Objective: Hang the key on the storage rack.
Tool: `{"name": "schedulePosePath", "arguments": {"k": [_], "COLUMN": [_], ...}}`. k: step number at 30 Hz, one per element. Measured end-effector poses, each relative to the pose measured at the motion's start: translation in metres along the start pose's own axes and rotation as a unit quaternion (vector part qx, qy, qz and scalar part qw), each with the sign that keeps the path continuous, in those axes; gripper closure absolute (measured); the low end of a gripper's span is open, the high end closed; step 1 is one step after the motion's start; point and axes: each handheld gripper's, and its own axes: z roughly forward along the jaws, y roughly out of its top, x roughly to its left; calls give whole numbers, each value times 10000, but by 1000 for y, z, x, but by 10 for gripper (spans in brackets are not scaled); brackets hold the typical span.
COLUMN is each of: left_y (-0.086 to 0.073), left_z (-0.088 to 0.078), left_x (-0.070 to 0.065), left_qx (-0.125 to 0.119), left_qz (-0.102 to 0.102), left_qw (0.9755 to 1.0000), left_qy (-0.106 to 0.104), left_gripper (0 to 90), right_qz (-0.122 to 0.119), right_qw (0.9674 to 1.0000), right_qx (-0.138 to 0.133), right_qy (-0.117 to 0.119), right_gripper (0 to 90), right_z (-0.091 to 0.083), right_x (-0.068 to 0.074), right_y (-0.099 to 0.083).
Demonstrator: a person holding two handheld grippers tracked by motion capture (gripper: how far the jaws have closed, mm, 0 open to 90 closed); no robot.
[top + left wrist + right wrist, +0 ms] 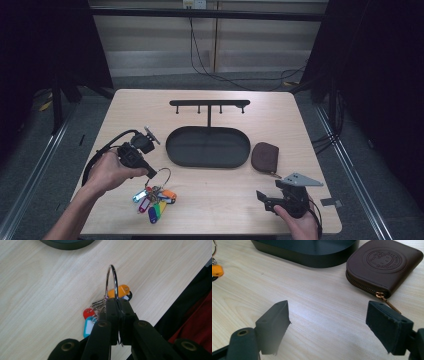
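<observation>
Left gripper view: left tongs (117,302) are pinching the key ring (111,281), hook rack (209,104) lying beyond; right tongs (328,325) are spread.

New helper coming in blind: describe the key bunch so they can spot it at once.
Start at the black oval tray in the middle of the table, then look toward the front left corner. There the left gripper pinches a metal ring carrying the key bunch. Its bright orange, red, blue and yellow-green tags are the scene's vivid colours.
</observation>
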Motion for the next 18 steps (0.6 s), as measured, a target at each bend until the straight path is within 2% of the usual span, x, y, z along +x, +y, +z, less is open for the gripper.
{"name": "schedulePosePath", "arguments": {"k": [11, 17, 18], "left_y": [3, 6, 7], "left_z": [-24, -30, -32], "left_x": [-1, 1, 1], "left_qx": [-151, -220, -188], "left_qz": [20, -122, -73], "left_qw": [9998, 9995, 9997], "left_qy": [98, 174, 150], "left_gripper": [884, 885, 884], "right_qz": [0, 13, 19], "right_qw": [10000, 10000, 10000], "right_qx": [4, -1, 2], "right_qy": [-7, -9, -10], "right_gripper": [188, 188, 188], "right_z": [0, 0, 0], "right_x": [0, -1, -1], "right_y": [0, 0, 0]}}
